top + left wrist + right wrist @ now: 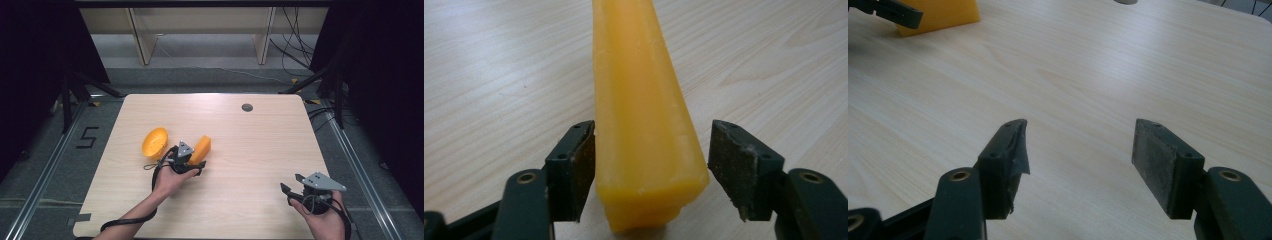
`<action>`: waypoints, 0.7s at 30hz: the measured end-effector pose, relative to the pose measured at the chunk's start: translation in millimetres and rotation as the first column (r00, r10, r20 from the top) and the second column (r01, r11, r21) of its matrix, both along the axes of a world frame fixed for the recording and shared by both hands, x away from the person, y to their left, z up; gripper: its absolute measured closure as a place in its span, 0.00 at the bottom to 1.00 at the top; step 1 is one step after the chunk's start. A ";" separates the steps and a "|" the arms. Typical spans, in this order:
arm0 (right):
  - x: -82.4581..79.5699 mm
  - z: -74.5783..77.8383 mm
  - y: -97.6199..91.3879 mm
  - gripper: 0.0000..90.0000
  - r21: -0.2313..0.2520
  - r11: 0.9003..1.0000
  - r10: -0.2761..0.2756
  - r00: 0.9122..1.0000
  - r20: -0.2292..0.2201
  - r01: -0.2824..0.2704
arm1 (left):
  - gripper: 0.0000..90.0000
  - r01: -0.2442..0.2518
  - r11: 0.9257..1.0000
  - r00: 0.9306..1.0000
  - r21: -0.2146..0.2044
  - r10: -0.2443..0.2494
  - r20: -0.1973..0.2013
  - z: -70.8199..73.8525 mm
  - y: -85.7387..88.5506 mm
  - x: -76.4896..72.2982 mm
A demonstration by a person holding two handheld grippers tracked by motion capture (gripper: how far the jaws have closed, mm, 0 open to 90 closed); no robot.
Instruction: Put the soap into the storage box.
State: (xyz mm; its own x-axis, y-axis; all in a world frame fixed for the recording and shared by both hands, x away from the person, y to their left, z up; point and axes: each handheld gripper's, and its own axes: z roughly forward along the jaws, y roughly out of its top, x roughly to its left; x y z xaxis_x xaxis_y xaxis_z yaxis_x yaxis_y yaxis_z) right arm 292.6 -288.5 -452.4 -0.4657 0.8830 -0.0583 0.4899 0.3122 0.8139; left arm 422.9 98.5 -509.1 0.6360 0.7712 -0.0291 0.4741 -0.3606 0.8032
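Worktop (260,150) of pale wood, seen from the high view, carries two orange pieces left of centre: a rounded orange shell (154,142) lying farther left, and an orange wedge (200,149) just right of it, standing on its thin edge. The left claw (191,161) is at the near end of the wedge, reaching in from the person's left hand (170,178). Its long axis runs from near-left to far-right, leaning slightly away. Over at the near right corner the right claw (291,183) hangs above bare wood, well apart from both pieces.

Along the left gripper view, the wedge (644,115) stretches straight away from the camera, its long axis in line with the jaws, its near end low between them. The left pad (585,167) lies against or just beside the wedge's flank; the right pad (729,165) stands off with a visible gap. So the left claw (651,170) is apart around the wedge, not yet clamped.

Along the right gripper view, the right claw (1080,165) stands wide apart with nothing between its jaws, only bare wood ahead; a corner of the wedge (943,15) sits far off at the upper left.

As I judge it, the approach is done and the grasp is half made: pinching, lifting and carrying the wedge are left.
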 end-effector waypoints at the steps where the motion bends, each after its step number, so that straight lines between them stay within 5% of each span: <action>1: 0.0 0.0 -0.2 0.44 0.003 1.000 0.000 1.000 -0.003 0.000 | 0.42 -0.001 1.000 1.000 0.005 0.001 0.001 -1.1 -0.9 1.0; 7: -0.5 0.2 -0.6 0.44 0.014 1.000 0.002 1.000 -0.020 -0.002 | 0.54 -0.027 0.999 1.000 0.021 0.027 -0.004 -5.8 -2.2 5.5; 8: -0.9 -0.4 0.1 0.44 0.024 1.000 -0.004 1.000 -0.023 0.004 | 0.64 -0.030 0.999 1.000 0.042 0.030 -0.006 -5.2 -0.3 5.6; 14: 0.6 -0.8 -0.9 0.44 0.002 1.000 0.005 1.000 0.003 -0.005 | 0.67 -0.047 0.997 0.999 0.065 0.046 0.004 -4.3 1.5 4.1; 16: 0.3 -0.5 -0.8 0.44 0.002 1.000 0.004 1.000 -0.001 -0.004 | 0.67 -0.082 0.997 0.996 0.013 0.082 0.034 -5.6 -2.2 2.4; 18: -0.1 -0.8 -0.3 0.44 0.021 1.000 0.009 1.000 -0.022 -0.009 | 0.67 -0.071 0.997 0.997 0.027 0.071 0.026 -1.3 0.3 2.3; 20: -0.2 -0.6 -0.8 0.44 0.011 1.000 0.005 1.000 -0.015 -0.005 | 0.67 -0.121 0.992 0.992 -0.036 0.122 0.025 2.3 -2.3 1.9; 21: 0.0 -0.5 -1.1 0.44 0.007 1.000 0.007 1.000 -0.011 -0.006 | 0.67 -0.134 0.990 0.990 -0.034 0.135 0.033 4.5 -2.8 1.2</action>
